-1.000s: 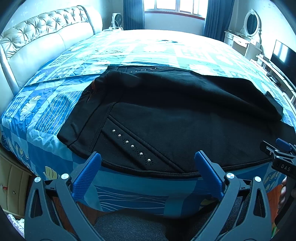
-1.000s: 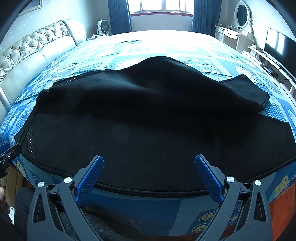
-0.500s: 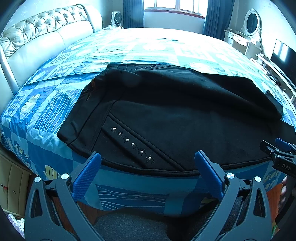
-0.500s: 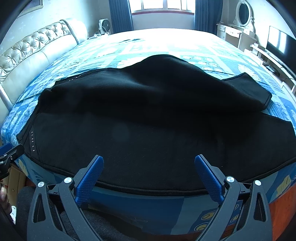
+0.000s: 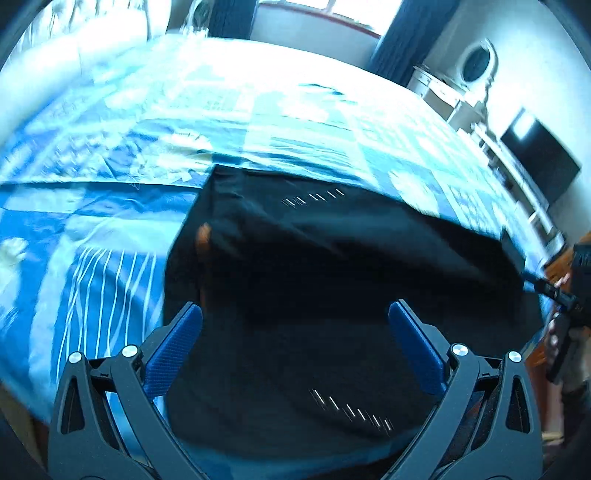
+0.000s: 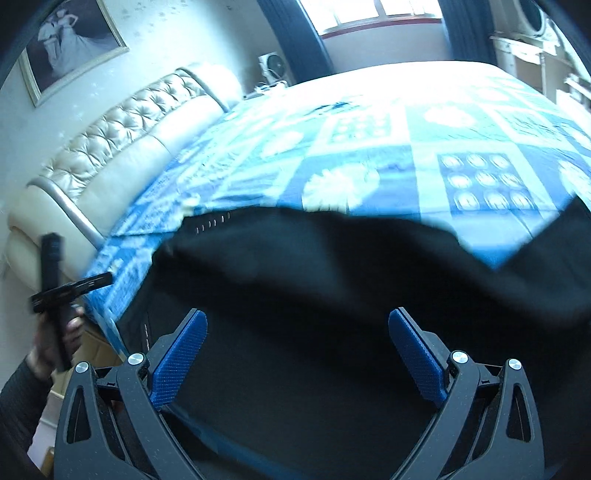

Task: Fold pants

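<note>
Black pants [image 5: 332, 280] with rows of small metal studs lie spread across the blue patterned bed; they also show in the right wrist view [image 6: 314, 325]. My left gripper [image 5: 294, 332] is open and empty, over the waist end of the pants. My right gripper [image 6: 297, 339] is open and empty, over the middle of the pants. Each gripper shows at the edge of the other's view: the right gripper [image 5: 565, 299] and the left gripper [image 6: 62, 291]. Both views are motion-blurred.
The bedspread [image 5: 258, 122] stretches far beyond the pants. A cream tufted headboard [image 6: 122, 147] runs along the left. A white dresser with an oval mirror [image 5: 469, 77] and a dark TV [image 5: 539, 158] stand at the right. A window with blue curtains [image 6: 369, 22] is at the back.
Both grippers have moved forward over the pants and closer to them. Their views have tilted. Both stay open and the pants lie as before.
</note>
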`<state>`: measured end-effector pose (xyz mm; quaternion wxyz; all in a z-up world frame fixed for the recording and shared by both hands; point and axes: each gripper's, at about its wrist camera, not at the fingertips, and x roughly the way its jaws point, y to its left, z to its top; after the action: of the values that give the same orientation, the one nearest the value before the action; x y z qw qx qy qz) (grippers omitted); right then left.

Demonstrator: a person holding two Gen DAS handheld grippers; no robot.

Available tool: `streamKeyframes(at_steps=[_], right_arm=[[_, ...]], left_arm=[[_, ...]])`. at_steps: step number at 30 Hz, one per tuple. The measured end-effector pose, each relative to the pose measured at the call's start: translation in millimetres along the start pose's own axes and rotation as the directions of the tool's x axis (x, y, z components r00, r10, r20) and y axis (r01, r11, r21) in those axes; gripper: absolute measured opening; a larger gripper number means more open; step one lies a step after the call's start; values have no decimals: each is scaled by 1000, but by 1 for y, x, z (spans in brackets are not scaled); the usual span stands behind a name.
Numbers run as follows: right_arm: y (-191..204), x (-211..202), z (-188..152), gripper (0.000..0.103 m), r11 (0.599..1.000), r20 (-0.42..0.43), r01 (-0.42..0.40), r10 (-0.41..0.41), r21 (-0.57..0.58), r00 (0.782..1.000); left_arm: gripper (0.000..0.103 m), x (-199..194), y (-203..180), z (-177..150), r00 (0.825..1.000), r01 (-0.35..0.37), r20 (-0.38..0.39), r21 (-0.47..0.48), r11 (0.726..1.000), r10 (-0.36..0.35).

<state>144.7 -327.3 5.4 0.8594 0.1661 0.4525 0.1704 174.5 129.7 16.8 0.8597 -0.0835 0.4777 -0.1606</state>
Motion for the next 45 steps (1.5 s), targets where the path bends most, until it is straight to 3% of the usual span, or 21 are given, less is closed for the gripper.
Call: streamKeyframes(at_steps=[2, 9, 13, 15, 18, 19, 22, 23, 24, 25, 26, 30, 34, 41, 45], right_arm=[[-14, 16, 25, 98, 999, -48, -36, 37, 15, 998], [-53, 67, 73, 98, 999, -167, -35, 41, 39, 985], [-61, 94, 80, 98, 999, -243, -44, 42, -3, 969], [-67, 109, 80, 98, 998, -301, -59, 53, -11, 952], [-68, 126, 75, 98, 996, -365, -76, 57, -37, 929], [-68, 132, 74, 98, 995, -383, -84, 58, -51, 922], [-62, 141, 70, 98, 993, -402, -79, 36, -92, 915], [-60, 143, 70, 89, 992, -406, -86, 41, -93, 913], [-57, 144, 69, 68, 990, -417, -106, 57, -97, 907], [-56, 146, 68, 5, 989, -439, -111, 59, -94, 896], [-55, 148, 70, 8, 992, -436, -84, 34, -95, 899], [-39, 122, 77, 8, 989, -331, -32, -18, -146, 943], [-5, 84, 71, 8, 974, -224, 12, -64, -228, 972], [43, 32, 18, 8, 922, -123, 100, -157, -374, 980], [55, 20, -17, 8, 905, -104, 126, -182, -407, 978]], left_arm=[[101, 23, 25, 24, 1000, 15, -13, -31, 999, -16], [101, 105, 74, 85, 996, 51, -76, -49, 997, -55], [77, 139, 79, 101, 987, 100, -125, -39, 994, -104], [72, 147, 77, 107, 988, 100, -122, -1, 995, -99], [56, 153, 77, 116, 988, 85, -133, 25, 996, -81], [45, 153, 77, 118, 989, 77, -132, 25, 997, -73], [30, 156, 79, 121, 987, 71, -147, 23, 997, -67], [27, 156, 77, 121, 986, 75, -149, 31, 997, -70], [25, 155, 75, 120, 987, 70, -146, 40, 997, -64], [22, 153, 74, 121, 988, 67, -143, 39, 997, -61], [8, 150, 75, 121, 989, 68, -137, 29, 997, -63], [5, 123, 79, 127, 988, 131, -77, -27, 991, -133], [4, 84, 66, 122, 985, 170, -26, -5, 985, -170], [4, 7, 56, 78, 959, 276, 75, -17, 961, -274], [4, -26, 66, 36, 956, 282, 99, -46, 958, -277]])
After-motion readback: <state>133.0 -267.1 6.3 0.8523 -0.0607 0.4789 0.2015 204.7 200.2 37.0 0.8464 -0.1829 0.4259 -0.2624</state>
